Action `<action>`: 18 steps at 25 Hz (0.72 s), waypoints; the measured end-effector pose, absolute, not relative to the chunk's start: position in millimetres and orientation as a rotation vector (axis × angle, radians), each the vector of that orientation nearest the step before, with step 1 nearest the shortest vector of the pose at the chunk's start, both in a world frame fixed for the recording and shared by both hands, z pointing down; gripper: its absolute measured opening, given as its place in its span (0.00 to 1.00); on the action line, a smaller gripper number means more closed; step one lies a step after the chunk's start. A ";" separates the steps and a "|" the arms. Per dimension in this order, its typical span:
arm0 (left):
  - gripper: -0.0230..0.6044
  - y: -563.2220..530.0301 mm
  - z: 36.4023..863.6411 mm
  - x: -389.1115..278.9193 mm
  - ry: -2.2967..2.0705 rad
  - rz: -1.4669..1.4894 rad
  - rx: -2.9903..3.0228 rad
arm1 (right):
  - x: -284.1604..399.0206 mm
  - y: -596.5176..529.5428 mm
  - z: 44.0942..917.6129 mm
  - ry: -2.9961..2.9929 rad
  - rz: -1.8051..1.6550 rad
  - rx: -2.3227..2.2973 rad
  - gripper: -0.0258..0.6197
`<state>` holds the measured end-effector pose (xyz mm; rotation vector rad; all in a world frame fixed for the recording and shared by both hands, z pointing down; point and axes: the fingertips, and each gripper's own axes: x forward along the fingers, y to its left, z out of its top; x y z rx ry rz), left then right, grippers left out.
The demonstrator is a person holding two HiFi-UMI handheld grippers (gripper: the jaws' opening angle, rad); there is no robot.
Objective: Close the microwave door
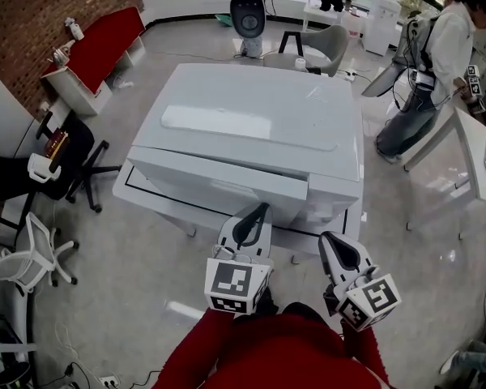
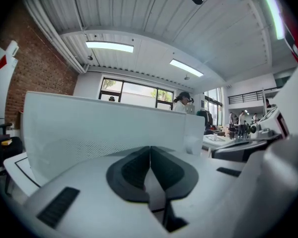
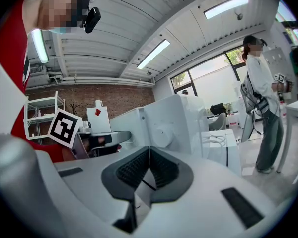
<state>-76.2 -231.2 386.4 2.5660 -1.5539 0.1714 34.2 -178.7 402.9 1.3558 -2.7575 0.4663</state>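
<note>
Standing on the white table with a thin black border line (image 1: 144,203), the white box-shaped microwave oven (image 1: 259,120) fills the middle of the head view. Its white front door with the dotted mesh window (image 1: 219,177) faces the near side. Door's right edge sits a little proud of the control panel at right; whether it is latched or slightly ajar, I cannot tell.

Left gripper (image 1: 261,211): jaws pressed together, nothing between them. Tip points at the right part of the door, just beside its lower edge; contact cannot be confirmed. In the left gripper view the same gripper (image 2: 150,148) looks straight at the door (image 2: 99,128), which spans most of the scene ahead.

Right gripper (image 1: 330,241): jaws likewise together and empty, held near the microwave's front right corner, apart from it. The right gripper view (image 3: 149,149) shows the microwave (image 3: 174,118) from that side.

Far right: a person in a white top (image 1: 452,47) stands well apart from the table. Left: a black office chair (image 1: 69,164) beside the red brick wall (image 1: 40,14).
</note>
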 end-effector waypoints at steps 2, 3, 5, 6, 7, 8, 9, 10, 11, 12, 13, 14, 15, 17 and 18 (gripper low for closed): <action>0.06 -231.9 386.0 -75.5 -1.563 0.151 2.539 | 35.5 -179.5 403.3 -2.756 0.471 1.357 0.06; 0.06 -232.0 385.2 -75.2 -1.566 0.145 2.533 | 36.7 -179.9 403.9 -2.754 0.474 1.359 0.06; 0.06 -233.1 383.9 -73.9 -1.575 0.154 2.532 | 38.3 -181.0 405.4 -2.747 0.480 1.358 0.06; 0.06 -234.5 383.9 -73.4 -1.579 0.162 2.531 | 38.2 -181.6 405.9 -2.747 0.483 1.355 0.06; 0.06 -236.3 384.2 -73.4 -1.581 0.165 2.525 | 37.4 -182.2 406.0 -2.748 0.485 1.351 0.06; 0.06 -237.9 384.5 -73.5 -1.581 0.162 2.518 | 36.1 -182.6 405.8 -2.752 0.485 1.346 0.06; 0.06 -239.0 384.6 -73.7 -1.582 0.159 2.512 | 34.6 -183.0 405.3 -2.756 0.484 1.339 0.06; 0.05 -239.3 384.3 -73.6 -1.583 0.158 2.511 | 33.1 -183.3 404.7 -2.760 0.482 1.332 0.06; 0.06 -239.3 384.1 -73.5 -1.586 0.160 2.514 | 31.9 -183.5 404.2 -2.764 0.481 1.326 0.06; 0.05 -239.3 384.0 -73.6 -1.589 0.165 2.517 | 31.0 -183.7 404.1 -2.766 0.482 1.320 0.06; 0.06 -239.1 383.9 -73.8 -1.593 0.171 2.521 | 30.2 -183.8 404.4 -2.766 0.486 1.314 0.06; 0.05 -238.9 383.5 -73.4 -1.594 0.177 2.525 | 29.6 -183.7 404.9 -2.766 0.489 1.309 0.06; 0.05 -238.6 383.0 -72.6 -1.593 0.181 2.528 | 29.3 -183.8 405.5 -2.765 0.489 1.304 0.06; 0.05 -239.7 382.4 -71.4 -1.590 0.183 2.522 | 28.9 -183.6 407.3 -2.760 0.494 1.293 0.06; 0.05 -241.7 382.7 -71.4 -1.592 0.186 2.514 | 28.2 -183.6 407.4 -2.761 0.499 1.290 0.06</action>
